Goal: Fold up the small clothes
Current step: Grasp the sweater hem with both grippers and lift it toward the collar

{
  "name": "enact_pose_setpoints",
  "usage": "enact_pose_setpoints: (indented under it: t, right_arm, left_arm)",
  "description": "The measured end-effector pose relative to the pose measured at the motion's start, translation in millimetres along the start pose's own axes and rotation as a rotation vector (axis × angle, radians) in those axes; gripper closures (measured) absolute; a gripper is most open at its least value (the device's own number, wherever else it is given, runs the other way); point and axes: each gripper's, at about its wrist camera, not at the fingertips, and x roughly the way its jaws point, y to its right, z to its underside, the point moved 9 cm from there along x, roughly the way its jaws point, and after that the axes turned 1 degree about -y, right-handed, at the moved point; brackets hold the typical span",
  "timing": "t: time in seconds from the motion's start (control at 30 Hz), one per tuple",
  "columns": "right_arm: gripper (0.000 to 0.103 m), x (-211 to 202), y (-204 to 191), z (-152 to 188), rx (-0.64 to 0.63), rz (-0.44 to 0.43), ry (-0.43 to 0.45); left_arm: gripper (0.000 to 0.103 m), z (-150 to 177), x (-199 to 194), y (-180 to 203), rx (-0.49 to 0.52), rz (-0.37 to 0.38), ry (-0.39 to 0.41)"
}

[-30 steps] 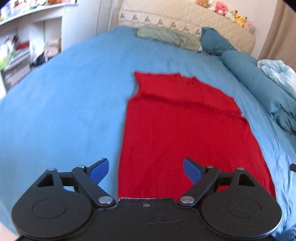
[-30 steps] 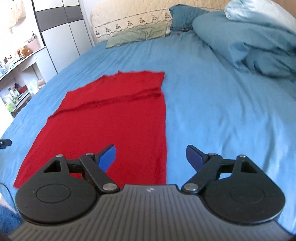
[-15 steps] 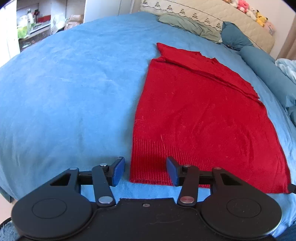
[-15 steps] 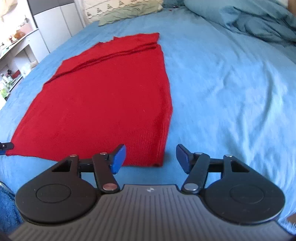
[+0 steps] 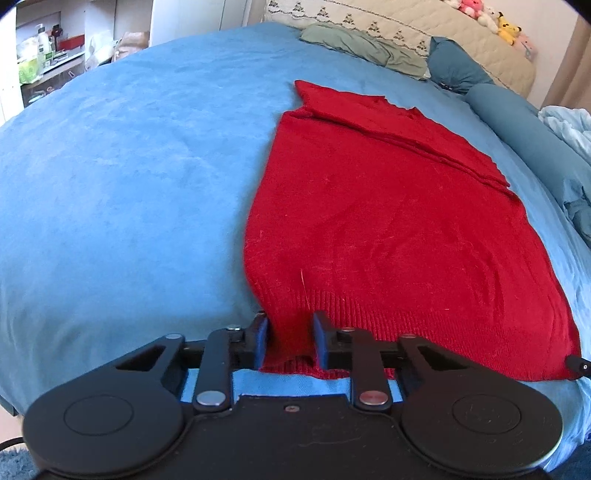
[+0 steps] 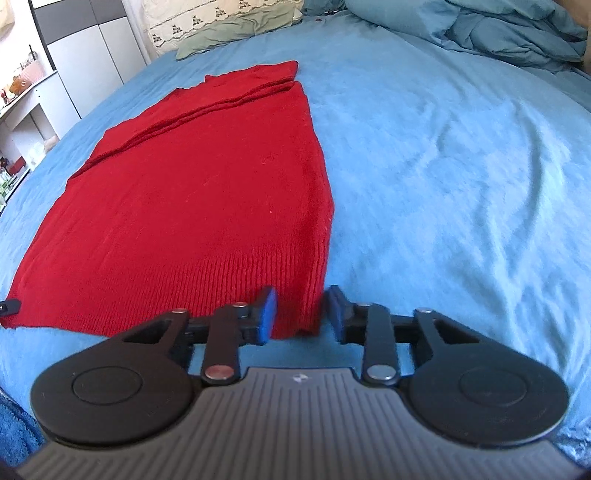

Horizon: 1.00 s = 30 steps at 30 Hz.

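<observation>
No readable writing shows on red sweater (image 5: 388,221) or bed (image 5: 129,166).

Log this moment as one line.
step: grasp hem | left gripper: closing, sweater corner between jaws | right gripper: closing, other hem corner between jaws | sweater: flat on bed

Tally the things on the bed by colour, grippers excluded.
Red: 1, the sweater
Green: 1, the pillow
Dark blue: 2, the cushion and the bolster
Light blue: 1, the duvet
Total: 5
</observation>
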Motion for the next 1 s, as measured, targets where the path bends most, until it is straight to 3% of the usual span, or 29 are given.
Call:
enact_pose_setpoints:
  t: [0.07,0.13,0.37,0.57,0.77,1.0]
  right_arm:
    - [0.078,1,0,-1,0.010,-0.005,0.000]
    - [0.081,0,0,-3,0.017,-0.010,0.000]
    - [0.082,-13,-1,-15,0.022,-0.027,0.023]
    - [0.082,-37,-8,-46,0.034,-0.077,0.074]
    - [0.082,-47,-20,-108,0.057,-0.143,0.128]
    - [0.082,-12,-41,-232,0.057,-0.210,0.183]
  left_arm:
    - [0.094,-2,-1,-1,0.011,0.005,-0.013]
    - [0.095,-4,-5,-1,0.018,0.006,-0.014]
    - [0.097,-13,-24,6,0.026,0.011,0.017]
    - [0.097,-43,-47,13,0.028,0.042,0.075]
    - [0.097,-113,-57,26,0.030,0.098,0.154]
    - [0.097,-237,-21,50,0.038,0.129,0.224]
